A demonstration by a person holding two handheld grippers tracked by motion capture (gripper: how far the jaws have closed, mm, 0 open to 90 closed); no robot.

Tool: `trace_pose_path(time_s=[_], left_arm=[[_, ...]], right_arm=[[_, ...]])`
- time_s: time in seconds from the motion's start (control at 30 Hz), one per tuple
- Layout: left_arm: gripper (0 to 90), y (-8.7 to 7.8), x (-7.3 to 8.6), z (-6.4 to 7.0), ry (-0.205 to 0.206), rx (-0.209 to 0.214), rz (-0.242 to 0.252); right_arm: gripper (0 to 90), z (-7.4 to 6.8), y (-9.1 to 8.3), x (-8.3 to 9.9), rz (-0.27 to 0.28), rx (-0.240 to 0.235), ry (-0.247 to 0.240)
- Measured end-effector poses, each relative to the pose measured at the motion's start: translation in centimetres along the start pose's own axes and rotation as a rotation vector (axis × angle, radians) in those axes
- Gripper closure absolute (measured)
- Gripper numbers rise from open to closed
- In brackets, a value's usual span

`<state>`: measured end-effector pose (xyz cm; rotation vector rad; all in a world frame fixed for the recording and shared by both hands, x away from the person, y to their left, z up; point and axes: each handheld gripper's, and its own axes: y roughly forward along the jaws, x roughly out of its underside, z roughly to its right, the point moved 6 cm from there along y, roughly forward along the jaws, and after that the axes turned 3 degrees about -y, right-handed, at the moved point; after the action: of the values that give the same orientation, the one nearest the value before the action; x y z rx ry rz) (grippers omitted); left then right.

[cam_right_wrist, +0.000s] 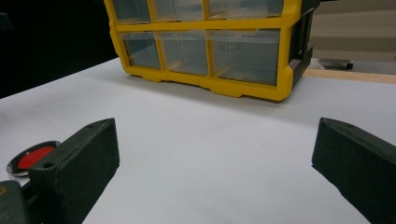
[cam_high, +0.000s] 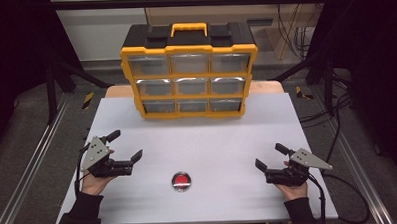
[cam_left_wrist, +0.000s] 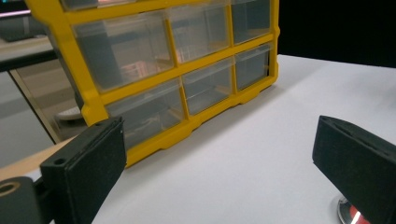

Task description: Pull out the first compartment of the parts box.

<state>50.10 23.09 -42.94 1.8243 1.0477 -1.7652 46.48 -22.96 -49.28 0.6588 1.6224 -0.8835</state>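
Observation:
A yellow and black drawer organizer (cam_high: 190, 72) with clear drawers stands upright at the back of the white table (cam_high: 227, 141). A small round red-topped metal object (cam_high: 181, 180) lies near the front middle. My left gripper (cam_high: 124, 145) is open at the table's left, held in a hand, with nothing between its jaws. My right gripper (cam_high: 270, 156) is open at the right, also empty. In the left gripper view the organizer (cam_left_wrist: 173, 70) fills the upper left and the red object (cam_left_wrist: 349, 213) peeks out at bottom right. In the right gripper view the organizer (cam_right_wrist: 210, 46) is ahead and the red object (cam_right_wrist: 29, 157) lies at the left.
A wooden strip (cam_high: 118, 92) edges the table behind the organizer. Metal rails (cam_high: 33, 158) run along both sides of the table, with dark frame posts beyond. Cables (cam_high: 337, 122) trail on the floor at the right. Open tabletop lies between the grippers and the organizer.

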Motion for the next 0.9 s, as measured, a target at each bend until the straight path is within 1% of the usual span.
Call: trace_pose_path(time_s=[0.07, 0.1, 0.13, 0.17, 0.2, 0.23, 0.3, 0.37, 0.43, 0.47, 0.5, 0.57, 0.6, 0.63, 0.67, 0.9], left_arm=[[2.6, 0.2, -0.4, 0.0, 0.023, 0.003, -0.005], [2.6, 0.3, -0.9, 0.0, 0.049, 0.004, -0.011], [2.6, 0.4, -1.1, 0.0, 0.061, 0.004, -0.014], [2.5, 0.4, -1.1, 0.0, 0.061, 0.004, -0.014], [2.5, 0.6, -1.4, -0.1, 0.088, 0.001, -0.02], [2.5, 0.6, -1.4, -0.1, 0.088, 0.001, -0.02], [2.5, 0.9, -1.8, -0.2, 0.121, -0.005, -0.029], [2.4, 1.1, -2.1, -0.4, 0.142, -0.004, -0.036], [2.5, 1.3, -2.5, -0.5, 0.172, -0.006, -0.041], [2.5, 1.4, -2.8, -0.5, 0.211, -0.015, -0.053], [2.5, 1.4, -2.8, -0.5, 0.211, -0.015, -0.053], [2.4, 1.5, -3.2, -0.6, 0.249, -0.019, -0.053], [2.4, 1.7, -3.7, -0.6, 0.279, -0.022, -0.056], [2.4, 1.7, -3.7, -0.6, 0.279, -0.022, -0.056], [2.4, 1.8, -3.9, -0.6, 0.292, -0.022, -0.06], [2.4, 2.6, -5.4, -0.5, 0.405, -0.021, -0.078]], right_arm=[[1.3, 0.0, 0.0, 0.0, 0.0, 0.003, 0.001], [1.3, 0.0, 0.0, 0.0, -0.001, 0.004, 0.001], [1.3, 0.0, 0.0, 0.0, -0.002, 0.005, 0.003], [1.3, 0.0, 0.0, 0.0, -0.002, 0.005, 0.003], [1.3, 0.0, 0.0, 0.0, -0.001, 0.002, 0.001], [1.3, 0.0, 0.0, 0.0, -0.001, 0.002, 0.001], [1.3, 0.0, 0.0, 0.0, 0.0, 0.001, -0.001], [1.3, 0.0, 0.0, 0.0, -0.001, 0.001, -0.002], [1.3, 0.0, 0.0, 0.0, -0.001, 0.001, -0.002], [1.3, 0.1, 0.0, 0.0, -0.003, 0.003, -0.004], [1.3, 0.1, 0.0, 0.0, -0.003, 0.003, -0.004], [1.3, 0.1, 0.0, 0.0, -0.003, 0.004, -0.005], [1.4, 0.1, 0.0, 0.1, -0.004, 0.004, -0.006], [1.3, 0.1, 0.0, 0.1, -0.005, 0.005, -0.005], [1.3, 0.1, 0.0, 0.1, -0.006, 0.004, -0.007], [1.3, 0.1, 0.1, 0.1, -0.004, 0.006, -0.007]])
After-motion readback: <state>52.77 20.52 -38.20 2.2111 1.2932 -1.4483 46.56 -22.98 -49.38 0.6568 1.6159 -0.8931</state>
